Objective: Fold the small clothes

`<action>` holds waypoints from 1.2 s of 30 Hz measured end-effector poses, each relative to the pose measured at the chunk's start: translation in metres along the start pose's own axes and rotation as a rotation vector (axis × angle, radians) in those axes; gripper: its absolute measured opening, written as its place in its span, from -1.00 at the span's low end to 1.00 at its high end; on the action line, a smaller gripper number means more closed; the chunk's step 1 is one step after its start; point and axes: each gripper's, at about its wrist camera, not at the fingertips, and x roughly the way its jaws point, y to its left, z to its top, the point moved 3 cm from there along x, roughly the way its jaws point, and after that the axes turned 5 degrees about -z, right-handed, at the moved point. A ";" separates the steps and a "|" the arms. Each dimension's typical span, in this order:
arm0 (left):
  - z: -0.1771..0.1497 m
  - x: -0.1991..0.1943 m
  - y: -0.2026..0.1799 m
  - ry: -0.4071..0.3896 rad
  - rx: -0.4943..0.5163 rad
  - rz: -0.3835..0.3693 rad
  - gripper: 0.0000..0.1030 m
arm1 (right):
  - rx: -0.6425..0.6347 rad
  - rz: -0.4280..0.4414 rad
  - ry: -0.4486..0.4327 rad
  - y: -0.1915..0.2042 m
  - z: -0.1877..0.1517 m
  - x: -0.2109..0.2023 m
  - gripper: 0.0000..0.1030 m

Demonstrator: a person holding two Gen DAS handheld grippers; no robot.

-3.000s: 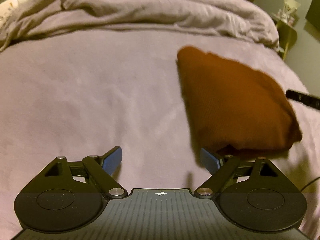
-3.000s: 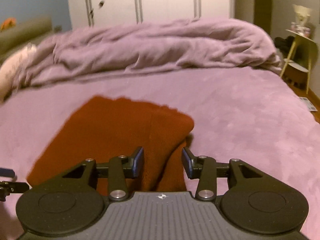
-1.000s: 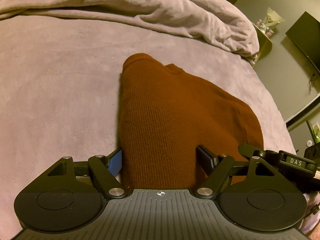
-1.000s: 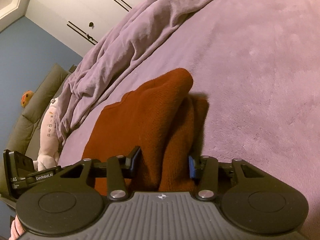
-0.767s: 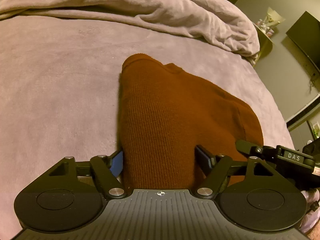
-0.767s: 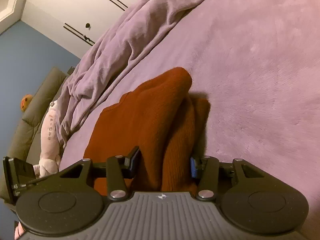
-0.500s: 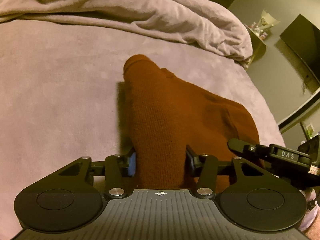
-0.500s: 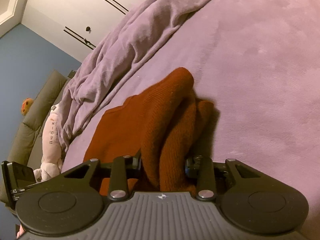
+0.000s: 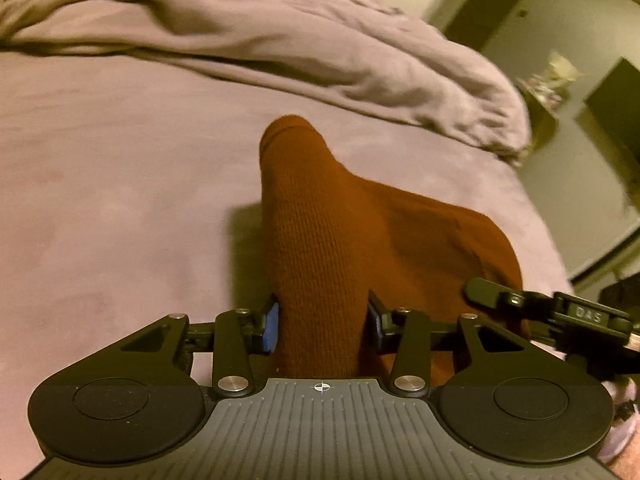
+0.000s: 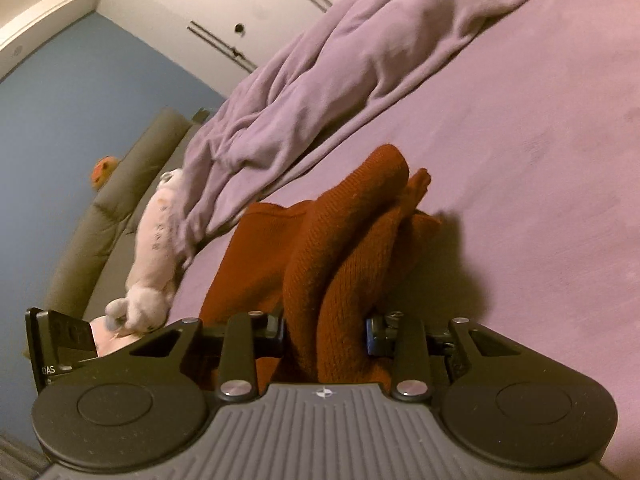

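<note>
Rust knit garment [image 9: 320, 248]: bunched thick inside left tongs [image 9: 322, 324] and right tongs [image 10: 325, 332], both clamped. Risk: layers slipping free, fold collapsing onto bed [image 9: 120, 200].

Blurred clutter [image 9: 554, 76] on far shelf

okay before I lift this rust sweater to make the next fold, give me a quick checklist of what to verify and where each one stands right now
1. Left gripper shut on the rust sweater: ok, knit is bunched between both fingers.
2. Right gripper shut on the sweater: ok, a thick gather sits between its fingers.
3. Each grip holds every layer: cannot tell, the inner layers are hidden.
4. Far end of the sweater off the bed cover: not ok, it looks to rest on the cover.
5. Rumpled blanket apart from the sweater: ok.
6. Plush toy away from the sweater: ok, it lies off to one side.
</note>
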 end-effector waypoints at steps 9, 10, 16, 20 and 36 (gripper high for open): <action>-0.012 -0.038 0.024 -0.159 0.072 0.258 0.09 | -0.211 -0.343 -0.177 0.040 -0.027 -0.019 -0.14; -0.009 -0.036 0.023 -0.189 0.052 0.268 0.24 | -0.226 -0.347 -0.222 0.050 -0.029 -0.021 -0.14; 0.012 0.000 0.012 -0.308 -0.047 0.323 0.59 | -0.411 -0.353 -0.388 0.106 -0.025 0.027 0.04; 0.013 0.039 0.008 -0.288 -0.032 0.368 0.67 | -0.486 -0.458 -0.421 0.094 -0.022 0.072 0.06; 0.002 0.074 0.030 -0.149 -0.094 0.330 0.98 | -0.366 -0.577 -0.334 0.041 -0.019 0.080 0.29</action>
